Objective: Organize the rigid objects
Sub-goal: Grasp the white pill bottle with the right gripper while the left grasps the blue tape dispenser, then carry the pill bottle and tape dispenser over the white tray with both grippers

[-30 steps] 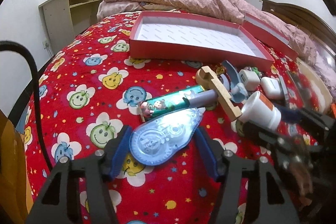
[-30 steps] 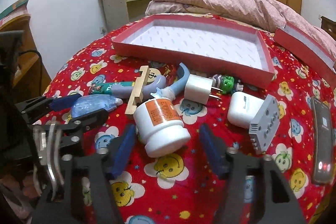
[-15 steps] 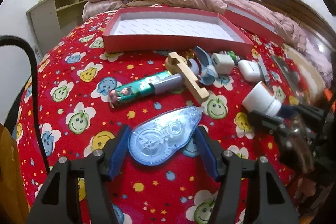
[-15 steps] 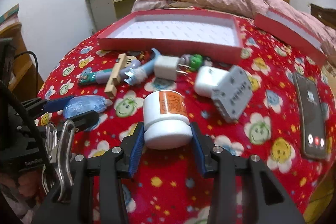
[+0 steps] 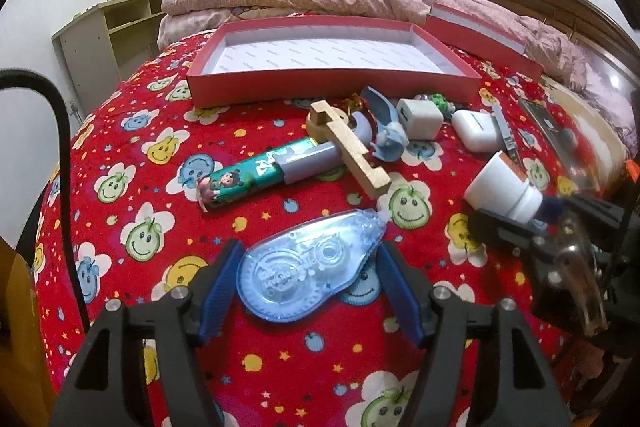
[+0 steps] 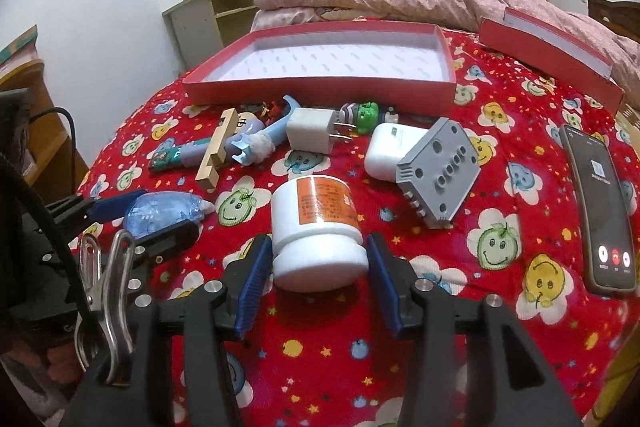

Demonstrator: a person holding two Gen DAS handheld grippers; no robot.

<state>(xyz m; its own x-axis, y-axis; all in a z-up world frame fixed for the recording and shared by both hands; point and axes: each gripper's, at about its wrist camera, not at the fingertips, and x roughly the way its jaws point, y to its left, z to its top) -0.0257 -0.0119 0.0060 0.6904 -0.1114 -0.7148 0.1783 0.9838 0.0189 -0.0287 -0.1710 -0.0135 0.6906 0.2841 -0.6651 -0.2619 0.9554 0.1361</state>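
Note:
My left gripper (image 5: 310,287) is shut on a clear blue correction-tape dispenser (image 5: 308,263), lifted above the red smiley bedspread. My right gripper (image 6: 318,281) is shut on a white jar with an orange label (image 6: 318,227), also lifted. Each shows in the other view: the jar (image 5: 502,187) at the right, the dispenser (image 6: 160,213) at the left. An empty red box (image 5: 332,61) with a white floor lies beyond the pile of objects; it also shows in the right wrist view (image 6: 320,67).
On the bedspread lie a green tube (image 5: 260,175), a wooden piece (image 5: 348,147), a white charger (image 6: 314,129), a white earbud case (image 6: 390,149), a grey block (image 6: 440,167) and a phone (image 6: 600,203). The red box lid (image 6: 548,55) rests at the far right.
Both grippers have lifted and pulled back from the pile. The right gripper closed on the jar and raised it. The left kept its hold on the dispenser.

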